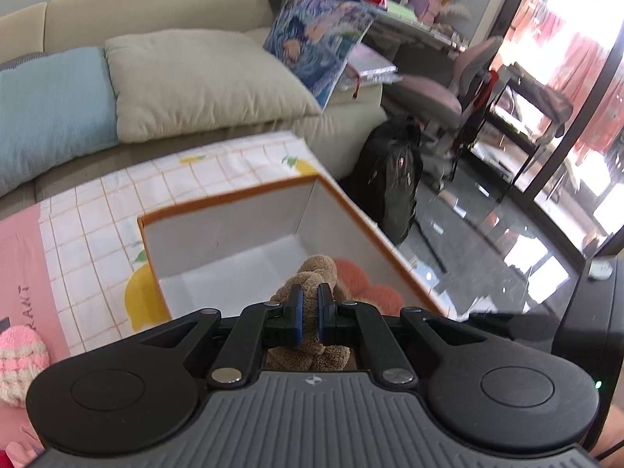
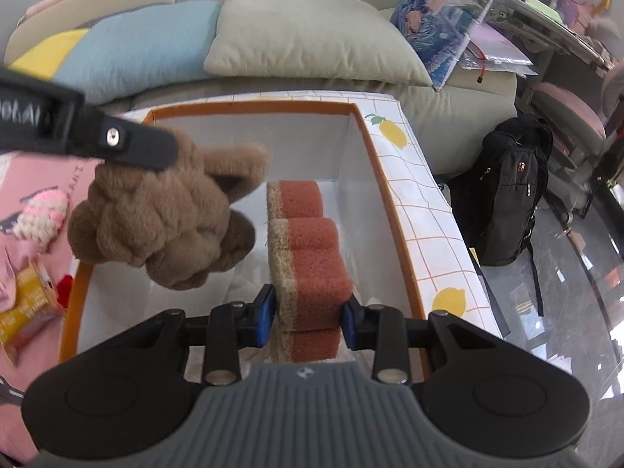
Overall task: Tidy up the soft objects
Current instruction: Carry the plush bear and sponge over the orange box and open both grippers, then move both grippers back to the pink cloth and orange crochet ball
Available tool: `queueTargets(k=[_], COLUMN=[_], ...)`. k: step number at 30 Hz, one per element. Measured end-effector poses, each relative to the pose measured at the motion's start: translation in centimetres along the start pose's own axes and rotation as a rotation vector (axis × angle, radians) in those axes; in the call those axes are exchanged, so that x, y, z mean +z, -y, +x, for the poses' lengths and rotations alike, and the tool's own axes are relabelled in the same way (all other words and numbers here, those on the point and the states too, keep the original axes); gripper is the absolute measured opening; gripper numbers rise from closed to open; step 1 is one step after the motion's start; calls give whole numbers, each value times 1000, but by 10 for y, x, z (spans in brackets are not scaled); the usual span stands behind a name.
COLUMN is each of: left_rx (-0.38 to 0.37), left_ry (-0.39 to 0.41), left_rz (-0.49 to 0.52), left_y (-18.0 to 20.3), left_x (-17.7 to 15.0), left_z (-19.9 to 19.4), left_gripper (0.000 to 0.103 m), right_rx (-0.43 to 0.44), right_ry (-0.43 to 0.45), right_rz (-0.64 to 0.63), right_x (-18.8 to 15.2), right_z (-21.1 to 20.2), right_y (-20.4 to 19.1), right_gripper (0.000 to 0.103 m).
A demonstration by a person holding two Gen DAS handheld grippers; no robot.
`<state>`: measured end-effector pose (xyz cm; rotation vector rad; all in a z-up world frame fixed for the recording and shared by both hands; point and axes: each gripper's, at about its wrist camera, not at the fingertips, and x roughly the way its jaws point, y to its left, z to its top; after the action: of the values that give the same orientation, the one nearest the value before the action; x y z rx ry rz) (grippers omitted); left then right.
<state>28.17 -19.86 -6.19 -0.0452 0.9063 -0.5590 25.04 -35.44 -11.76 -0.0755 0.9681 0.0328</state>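
- Blue-padded fingers of the right gripper (image 2: pixel 308 318) squeeze the near end of a terracotta sponge (image 2: pixel 312 257) with a tan scouring side; the jaws stand partly apart, pressed on both of its faces.
- That sponge reaches away from the gripper, inside the orange-rimmed white storage box (image 2: pixel 394 210), low over the box floor.
- Nearly closed, the left gripper (image 1: pixel 308 312) pinches a brown plush toy (image 1: pixel 312 273) between its pads, with fur showing ahead of and behind the fingers.
- From the right wrist view, the plush toy (image 2: pixel 167 222) hangs from the left gripper above the box's left half, just beside the sponge and apart from it.
- Left of the box, a pink-and-white knitted piece (image 2: pixel 41 214) lies on a pink cloth (image 2: pixel 23 179).
- Beyond the box stands a sofa with a beige cushion (image 2: pixel 312 35) and a blue cushion (image 2: pixel 132 46).
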Motion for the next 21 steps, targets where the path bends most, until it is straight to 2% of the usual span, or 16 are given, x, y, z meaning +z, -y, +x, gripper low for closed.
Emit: queueTargets(k=[5,7,8,9,13,15,19,21], left_rx=[-13,-20,-22,-24,-23,-35,-55,-61], left_ry=[-32,-52,-62,-67,-56,-42,-12,13], left_rz=[6,4,1,-4,-22,-33,-32,-29], left_y=[2,2,2,2,1,-1,0,0], left_x=[-6,-7,-8,-9,-13,-14,-13,-13], left_z=[4,5,5,5,-1,-6,-21,-32], left_gripper=[9,14,15,17,45,52,59,60], right_rx=[0,-2,-1,0,6,-1,-9,-13], right_ry=[-32,-35,-34,-35,-39,-39,-39,-28], right_rz=[-43,-50,-50,-49,-66,-77,-75,-70], right_x=[-3,-4,-4,-5,-6,-8,-8,-8], right_z=[5,3,2,0,-5,-9,-20,-29], right_y=[-6,-6,-6,-6,-6,-8,-7,-8], right_gripper=[34,34,38,39,46,49,60,61])
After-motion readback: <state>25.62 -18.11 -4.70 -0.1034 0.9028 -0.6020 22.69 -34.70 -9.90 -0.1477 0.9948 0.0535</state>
